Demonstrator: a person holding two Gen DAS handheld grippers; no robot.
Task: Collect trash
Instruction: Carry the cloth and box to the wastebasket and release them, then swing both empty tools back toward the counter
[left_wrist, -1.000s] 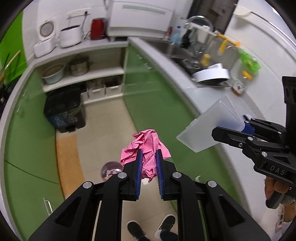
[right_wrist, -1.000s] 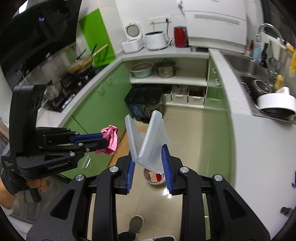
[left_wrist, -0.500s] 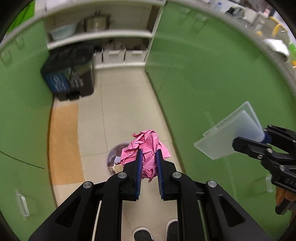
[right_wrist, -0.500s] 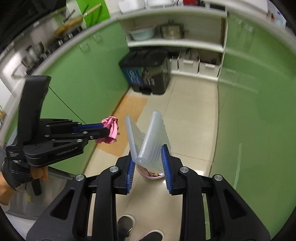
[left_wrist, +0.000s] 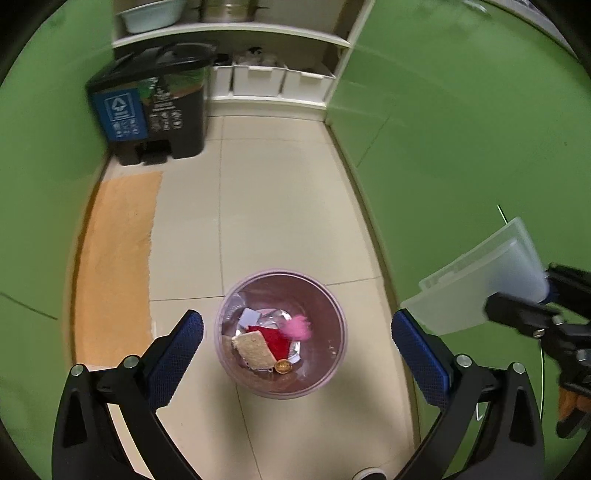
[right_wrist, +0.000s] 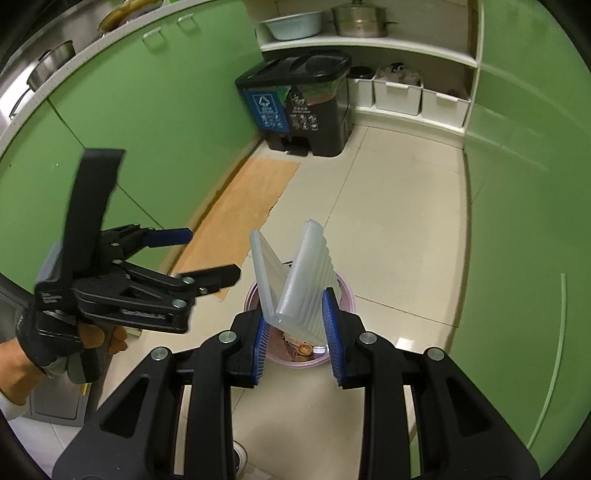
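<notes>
left gripper (left_wrist: 295, 339) opening, empty | pink paper (left_wrist: 300, 329) below, in bin (left_wrist: 334, 299)

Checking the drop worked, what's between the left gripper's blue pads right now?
In the left wrist view, the opening left gripper holds nothing; between its pads lies the round pink trash bin below, with crumpled pink paper inside.

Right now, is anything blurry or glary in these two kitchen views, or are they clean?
Left wrist view: the pink wad in the bin is smeared by motion, and the black trash can looks soft; fisheye bends the green cabinets. Right wrist view: sharper, with a glare patch on the floor tiles and the left claw slightly blurred.
</notes>
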